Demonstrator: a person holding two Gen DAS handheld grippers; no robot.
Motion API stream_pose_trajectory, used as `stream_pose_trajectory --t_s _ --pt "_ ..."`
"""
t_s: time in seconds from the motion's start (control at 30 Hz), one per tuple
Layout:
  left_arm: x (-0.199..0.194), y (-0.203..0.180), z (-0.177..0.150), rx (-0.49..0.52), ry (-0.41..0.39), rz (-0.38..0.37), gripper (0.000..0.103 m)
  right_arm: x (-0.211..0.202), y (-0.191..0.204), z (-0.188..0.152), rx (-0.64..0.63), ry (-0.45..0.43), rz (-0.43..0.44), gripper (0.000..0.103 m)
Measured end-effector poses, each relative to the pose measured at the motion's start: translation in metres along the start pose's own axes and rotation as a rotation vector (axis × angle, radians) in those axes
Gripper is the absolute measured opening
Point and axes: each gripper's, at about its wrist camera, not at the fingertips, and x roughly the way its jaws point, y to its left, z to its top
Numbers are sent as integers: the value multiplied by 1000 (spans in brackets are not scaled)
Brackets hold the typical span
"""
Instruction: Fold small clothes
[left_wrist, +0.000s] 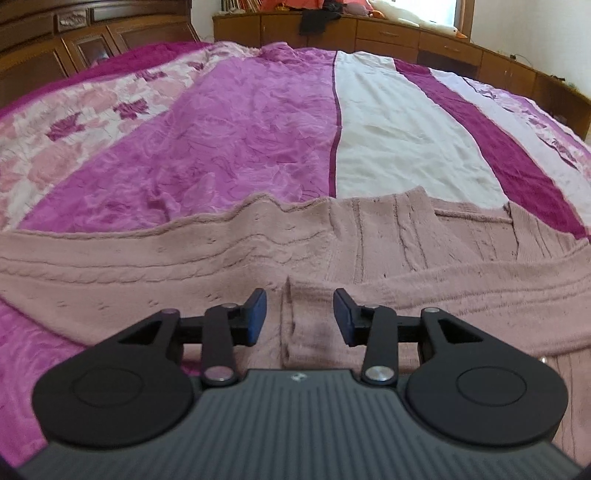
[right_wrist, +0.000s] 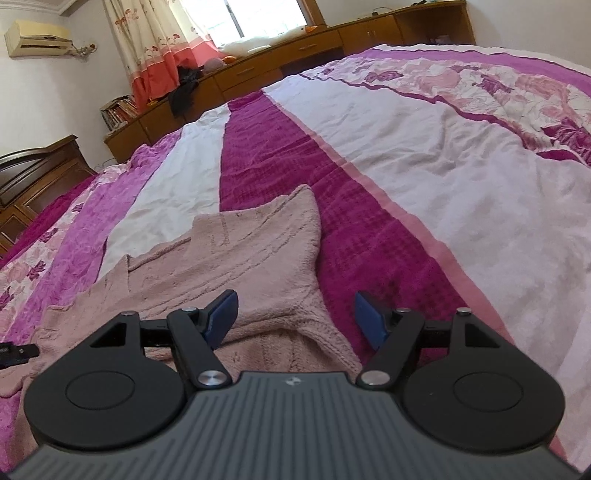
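Hovering with jaws spread and empty, the left tongs and right tongs are sitting low over the pink knit cardigan spread on the bed quilt, risking pinching quilt along with the loose knit.

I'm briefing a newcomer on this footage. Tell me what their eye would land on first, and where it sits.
First comes the dusty-pink cable-knit sweater, spread across the near edge of the bed. Under it lies the bedspread of magenta, white and rose-print stripes, which fills most of both views. Low in each view is an open hand-held gripper with blue pads: the left hand-held gripper over a fold in the knit, the right hand-held gripper over the sweater's edge.
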Motion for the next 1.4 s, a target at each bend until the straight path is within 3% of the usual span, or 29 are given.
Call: stream_pose_trajectory --t_s 0.13,0.37,0.63,0.73,0.8,0.83,0.87,1.0,1.13,1.3,1.4 --pt "18 3 2 -25 32 -31 42 10 3 0 -24 33 3 66" --pt "28 4 1 -47 42 -37 42 2 15 6 -119 16 -21 64" --pt "34 0 2 -52 48 -50 41 -11 36 -8 -531 16 -64 62" --pt "34 -1 1 -58 43 -56 39 -1 49 -16 -673 25 -111 49" --pt "34 -2 0 -60 45 -62 31 7 53 -21 -738 41 -145 43" --pt "33 -3 -1 -61 44 -69 29 9 54 -23 -759 37 -158 34" --pt "32 -4 -1 -61 43 -77 25 9 54 -25 -775 27 -173 16" --pt "28 -10 -1 -66 46 -126 20 -1 46 -17 -732 -27 -247 16" --pt "22 -23 -5 -34 40 -163 20 1 25 -14 -650 21 -286 16" --pt "15 -31 -11 28 21 -132 21 -1 16 -11 -624 90 -214 17" --pt "8 -24 -10 25 11 -135 21 -11 10 9 -505 139 -120 20"
